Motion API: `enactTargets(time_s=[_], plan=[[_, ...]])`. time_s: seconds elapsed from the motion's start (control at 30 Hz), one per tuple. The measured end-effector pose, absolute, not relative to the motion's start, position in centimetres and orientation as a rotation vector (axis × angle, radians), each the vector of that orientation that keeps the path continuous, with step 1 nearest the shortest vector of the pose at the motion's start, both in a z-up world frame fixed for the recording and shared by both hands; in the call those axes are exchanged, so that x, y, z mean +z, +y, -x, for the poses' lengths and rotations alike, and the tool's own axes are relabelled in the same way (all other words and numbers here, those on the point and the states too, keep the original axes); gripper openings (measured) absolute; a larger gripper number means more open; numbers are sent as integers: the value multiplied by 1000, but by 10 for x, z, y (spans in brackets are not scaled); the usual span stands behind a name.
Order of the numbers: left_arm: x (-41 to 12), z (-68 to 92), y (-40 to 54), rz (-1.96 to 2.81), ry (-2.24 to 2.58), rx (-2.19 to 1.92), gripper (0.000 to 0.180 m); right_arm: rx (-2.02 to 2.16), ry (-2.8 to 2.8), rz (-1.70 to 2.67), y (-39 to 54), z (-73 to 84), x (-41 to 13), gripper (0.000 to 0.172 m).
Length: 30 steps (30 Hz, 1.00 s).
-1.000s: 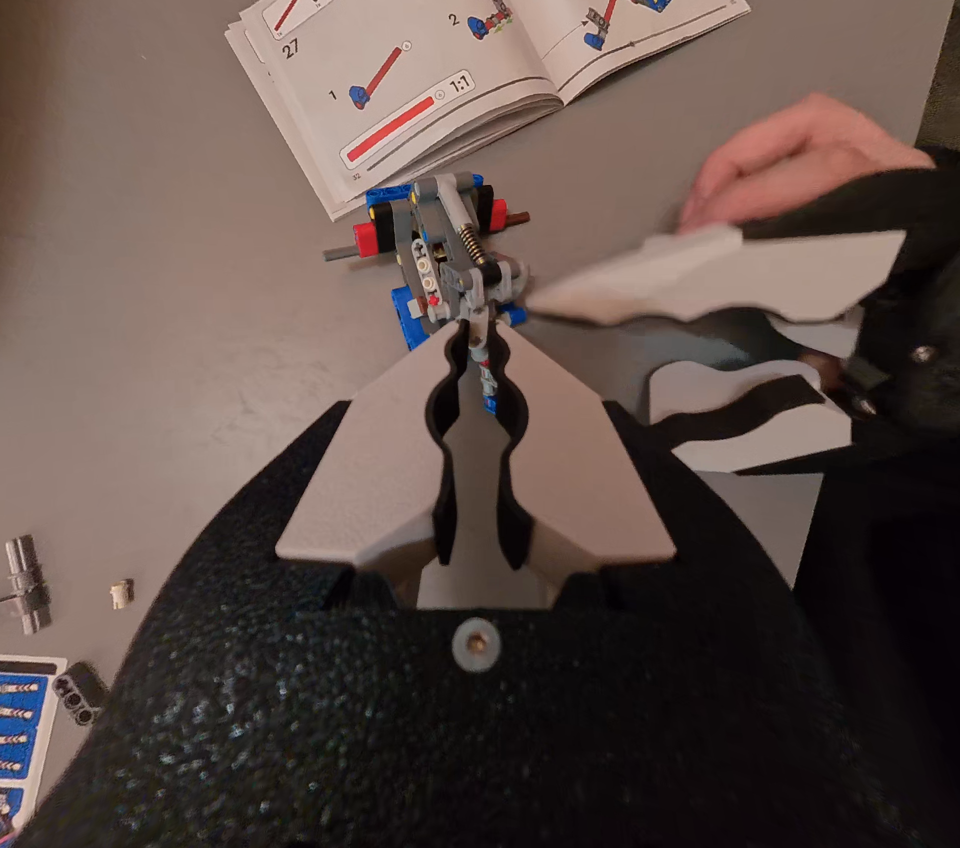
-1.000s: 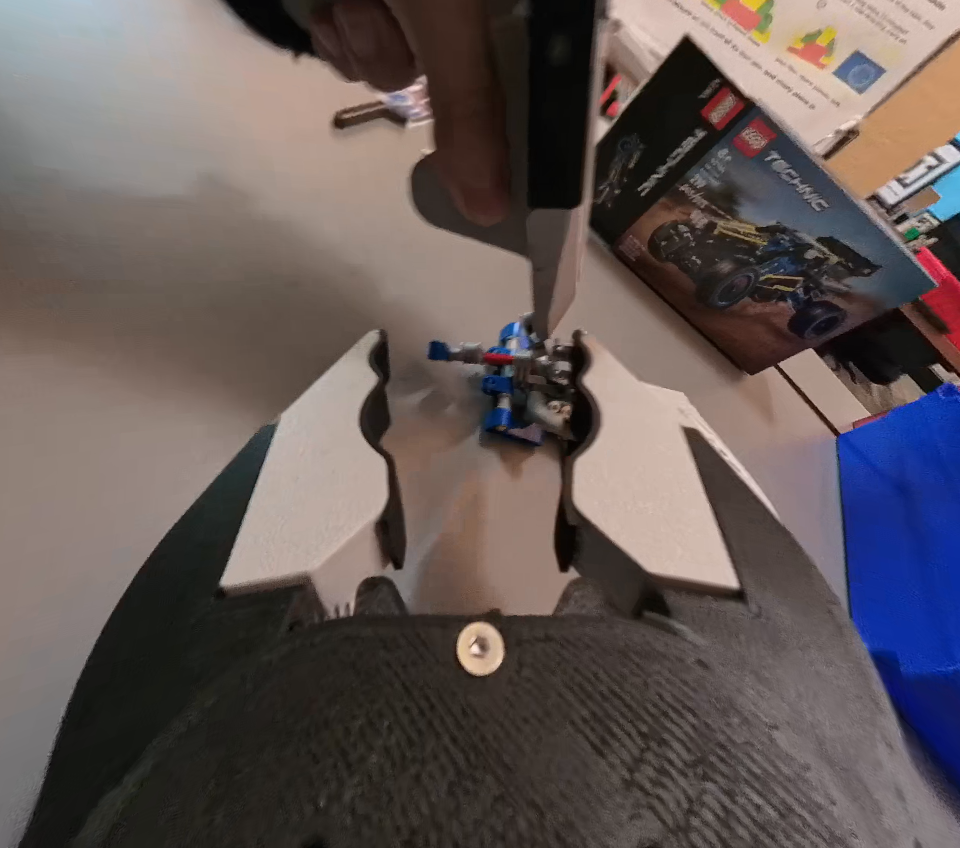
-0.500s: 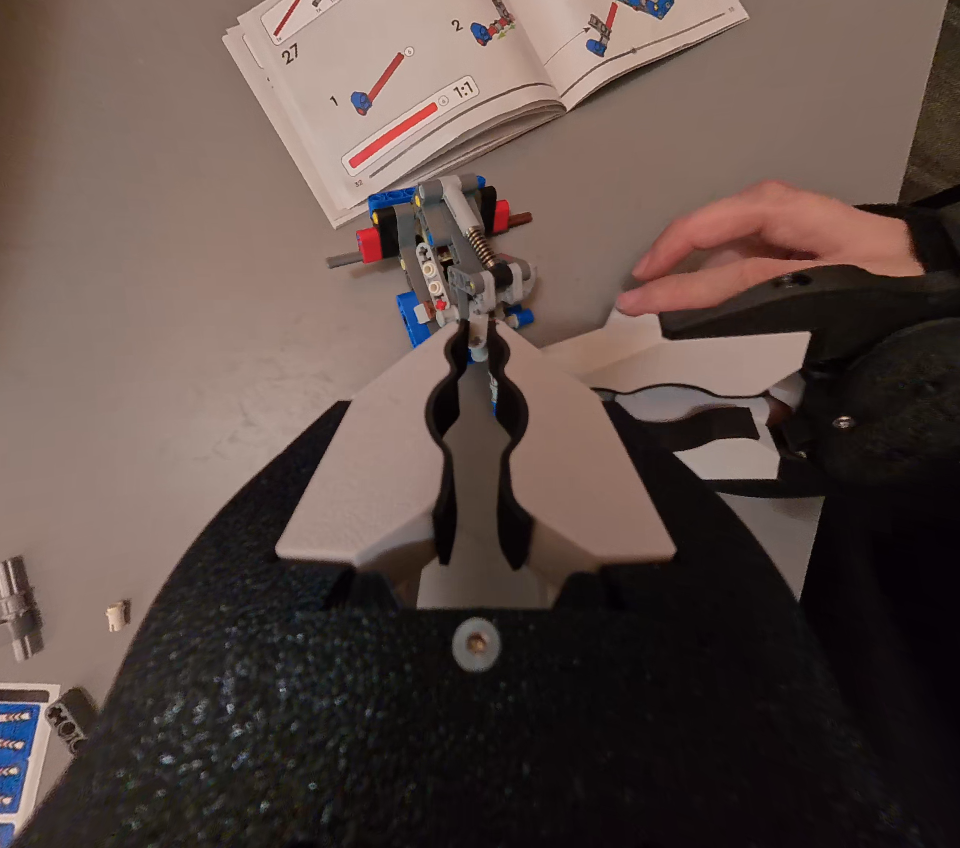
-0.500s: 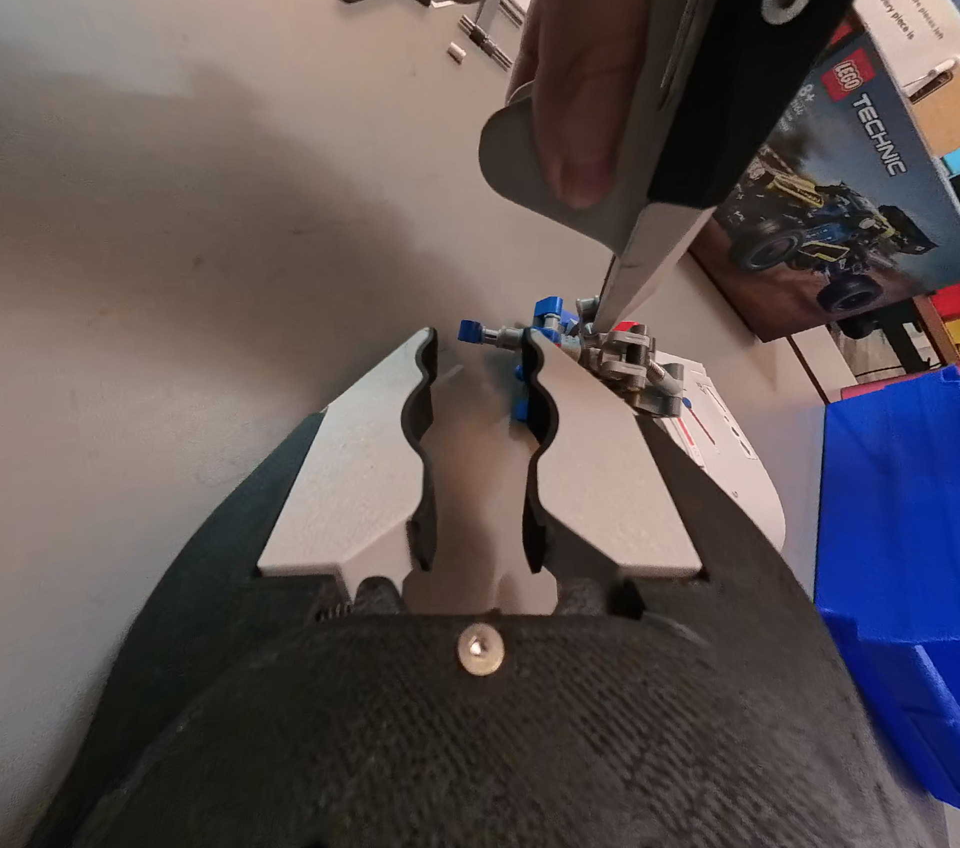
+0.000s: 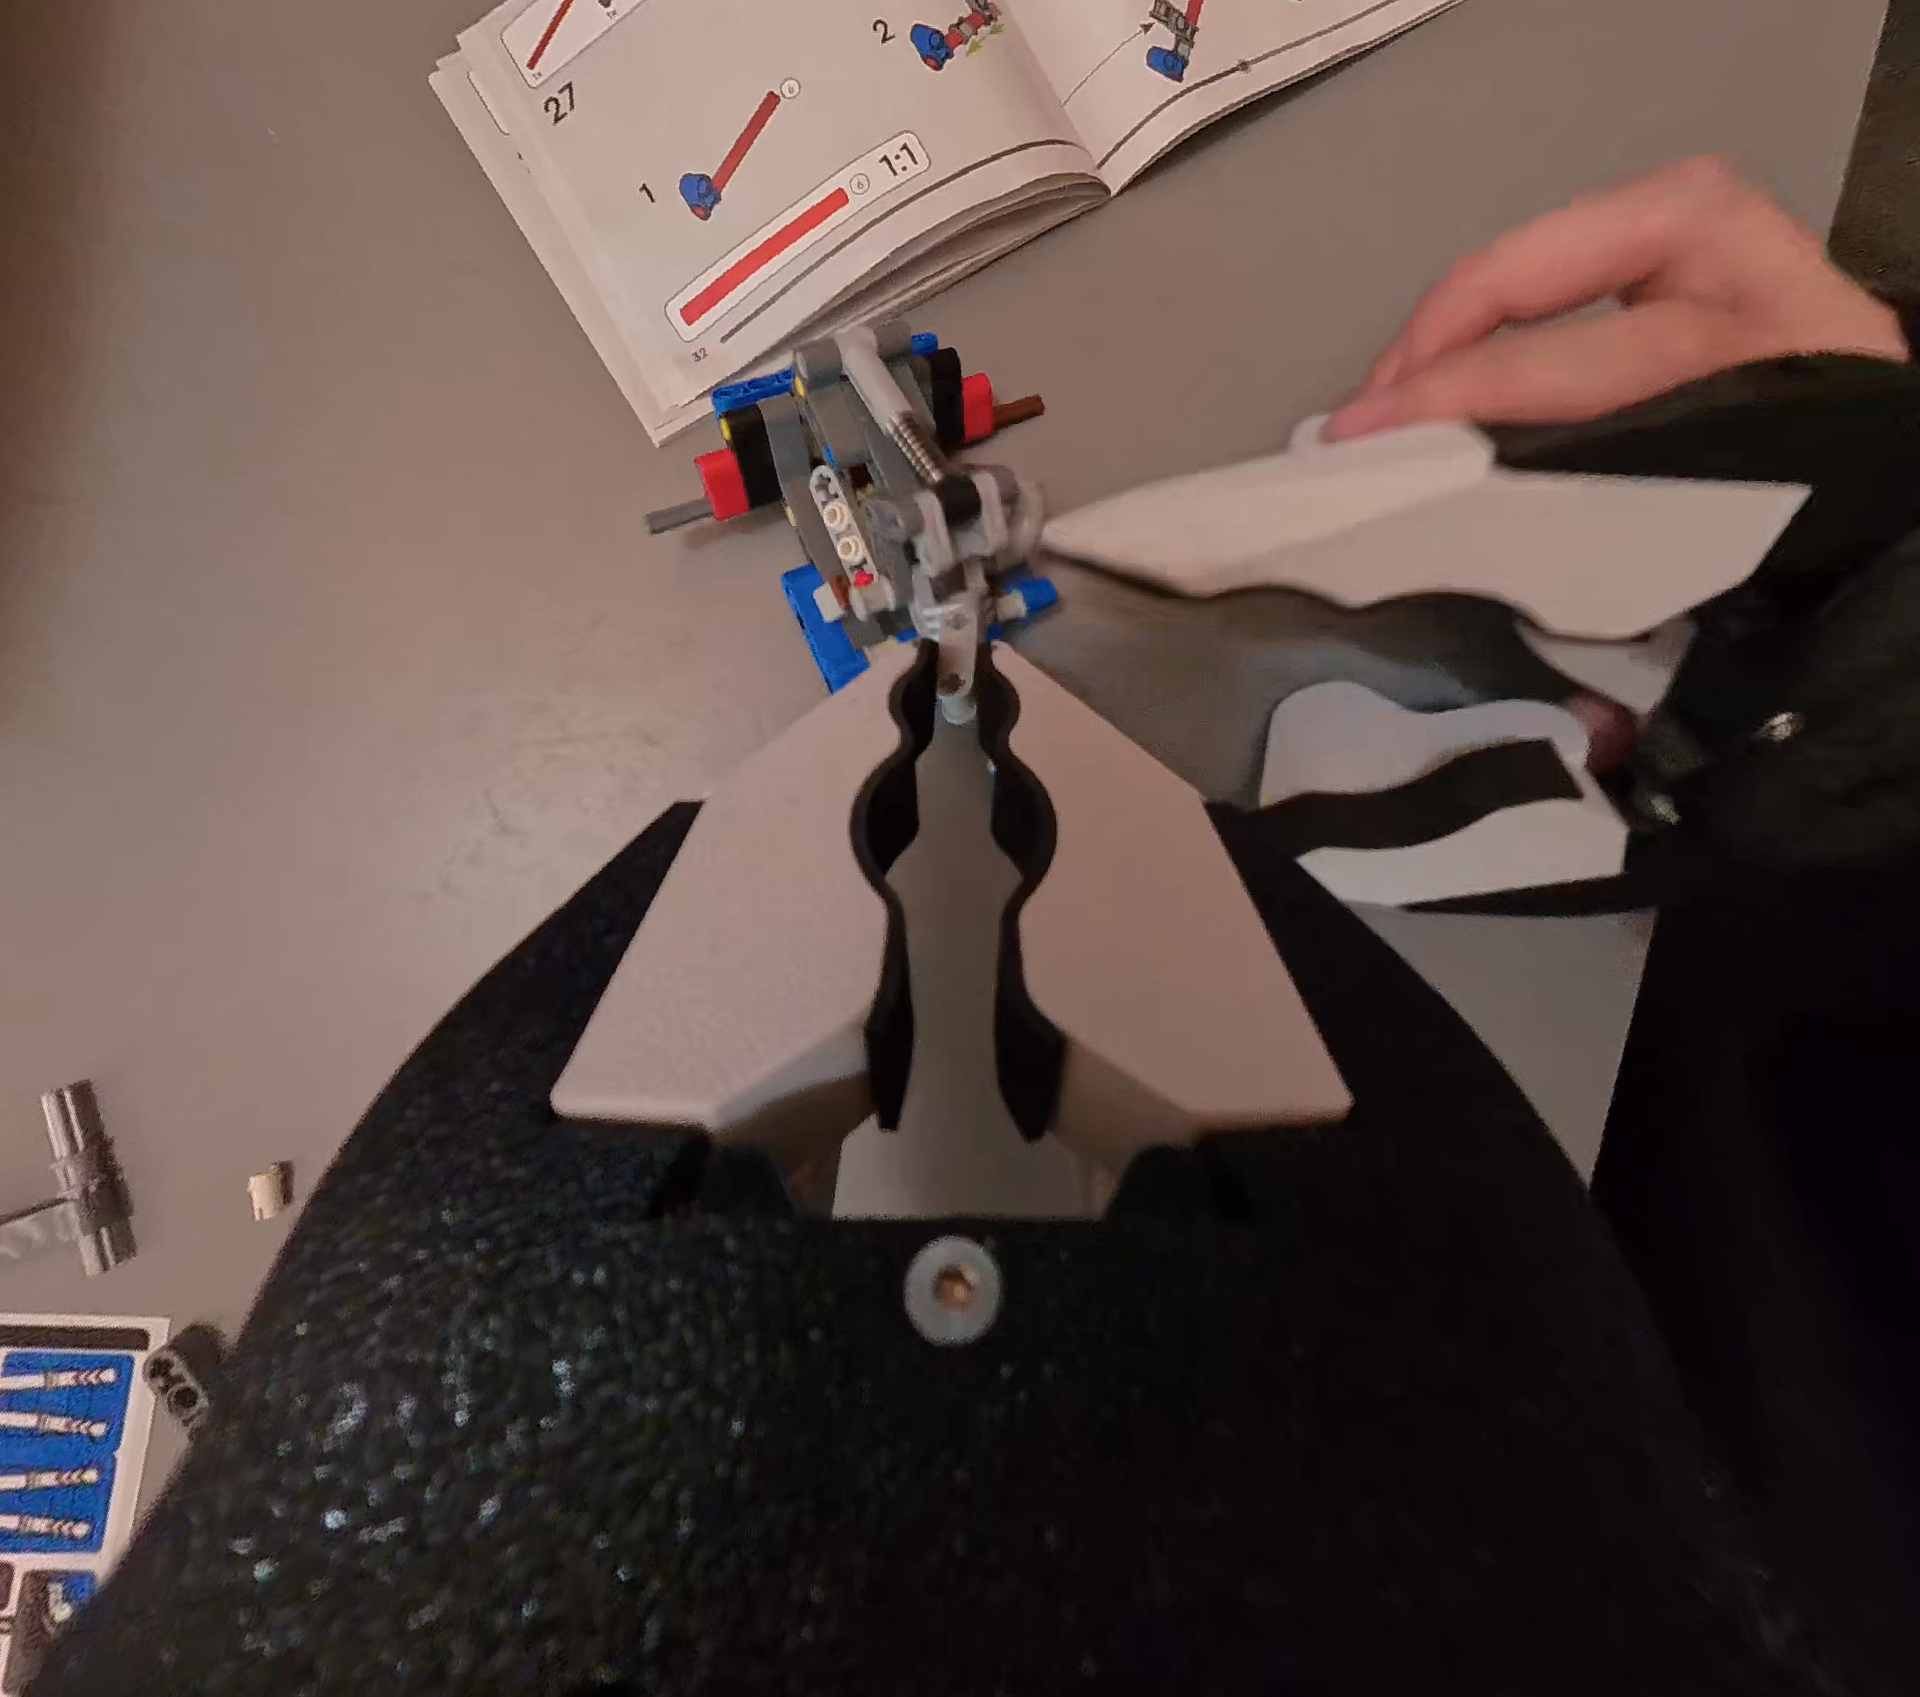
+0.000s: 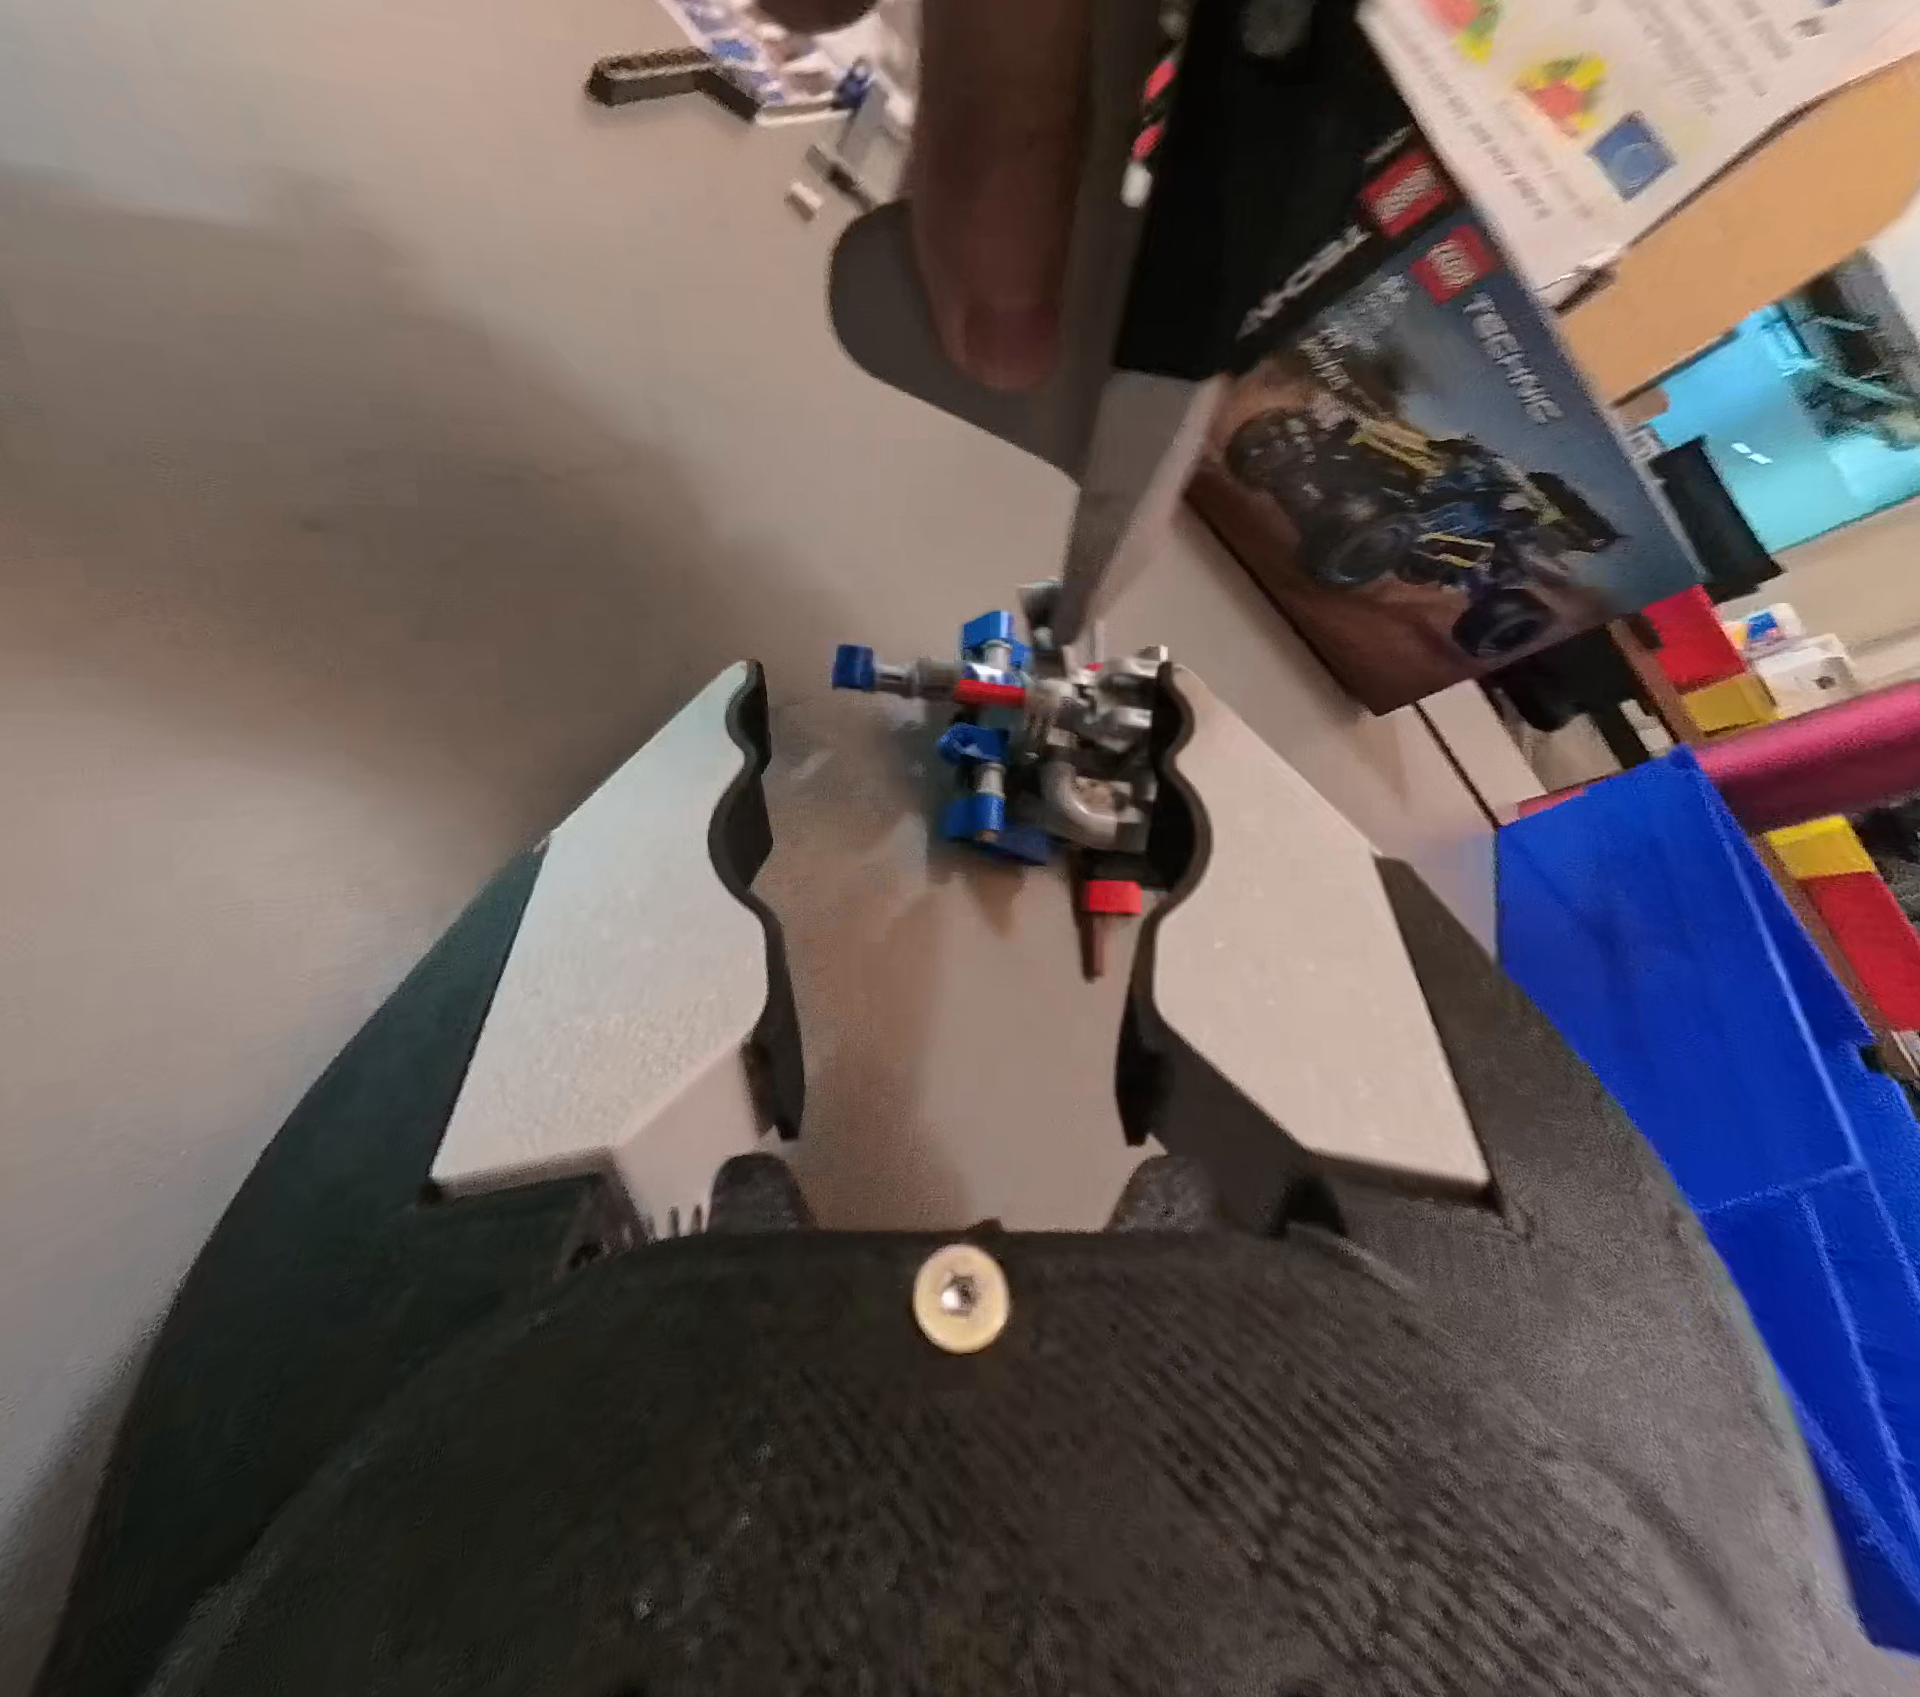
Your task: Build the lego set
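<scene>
While your left gripper (image 5: 954, 681) stays nearly closed, its fingertips pinch a thin grey lever sticking out of the brick model (image 5: 873, 504), which sits on the grey table (image 5: 260, 608) just below the open manual (image 5: 883, 47). Your right gripper (image 6: 961, 702) is spread wide: model (image 6: 1039, 754) lies between the fingers, close against the right finger (image 6: 1278, 899), well clear of the left one (image 6: 644, 920). Can't tell if that right pad actually touches. In the left view, one right-gripper fingertip (image 5: 1081, 525) sits right at the model's side. Loose grey parts (image 5: 88, 1169) and a sticker sheet (image 5: 62, 1439) lie at lower left. Set box (image 6: 1507, 442) and blue bin (image 6: 1683, 1024) are off to the right.
</scene>
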<state>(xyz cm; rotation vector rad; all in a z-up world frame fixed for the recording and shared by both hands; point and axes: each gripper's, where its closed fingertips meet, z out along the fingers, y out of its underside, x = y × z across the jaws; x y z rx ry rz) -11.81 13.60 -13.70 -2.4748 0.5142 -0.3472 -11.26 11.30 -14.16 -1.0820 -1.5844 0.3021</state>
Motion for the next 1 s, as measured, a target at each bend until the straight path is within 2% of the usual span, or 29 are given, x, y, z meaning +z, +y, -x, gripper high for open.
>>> enactTargets(time_s=[0.13, 0.27, 0.43, 0.5, 0.7, 0.8, 1.0], plan=[[-135, 120, 136, 2473, 506, -342, 4, 352, -1540, 1086, 128, 106, -134, 101], [-137, 117, 138, 2494, 507, -349, 4, 366, -1614, 1064, 135, 110, -142, 105], [-139, 115, 140, 2510, 521, -317, 4, 360, -1627, 1019, 141, 117, -142, 106], [-138, 114, 140, 2510, 524, -316, 4, 398, -1636, 1018, 141, 117, -143, 99], [-136, 113, 143, 2506, 509, -309, 4, 434, -1647, 1008, 145, 117, -144, 96], [-135, 110, 144, 2499, 508, -311, 4, 450, -1684, 1012, 143, 118, -148, 85], [-135, 108, 149, 2492, 501, -297, 4, 465, -1702, 1038, 144, 119, -150, 81]])
